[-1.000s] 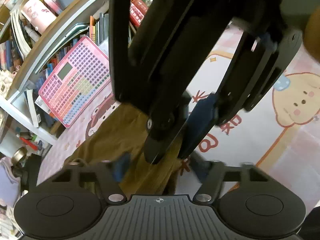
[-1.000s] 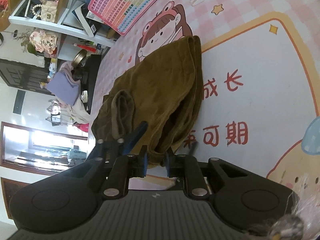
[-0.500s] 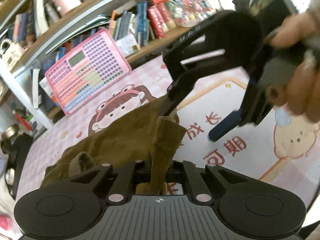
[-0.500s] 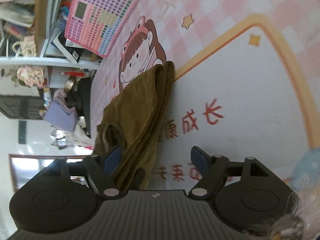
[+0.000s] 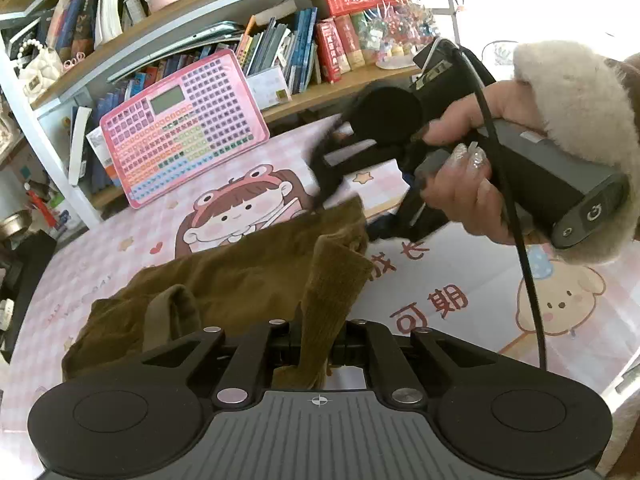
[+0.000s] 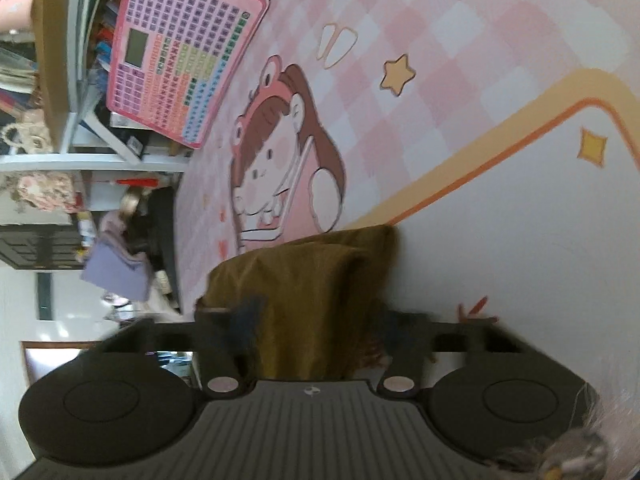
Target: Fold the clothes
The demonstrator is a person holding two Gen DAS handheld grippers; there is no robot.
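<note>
- A brown corduroy garment (image 5: 224, 280) lies bunched on a pink checked cartoon mat (image 5: 460, 308), beside the printed girl in a frog hat (image 5: 240, 212).
- The left gripper (image 5: 316, 344) is clamped tight on a fold of the cloth, which rises in a ridge from between its fingers.
- The right gripper (image 6: 316, 332) has just been closing; the garment's far end (image 6: 320, 280) sits between its blurred jaws, and whether the pads press on the cloth cannot be told.
- Seen from the left wrist, the person's right hand (image 5: 476, 184), in a fleecy cuff (image 5: 576, 120), grips the right tool's handle above the garment's far edge.
- A pink keyboard toy (image 5: 180, 128) leans against a bookshelf (image 5: 280, 56) behind the mat.
</note>
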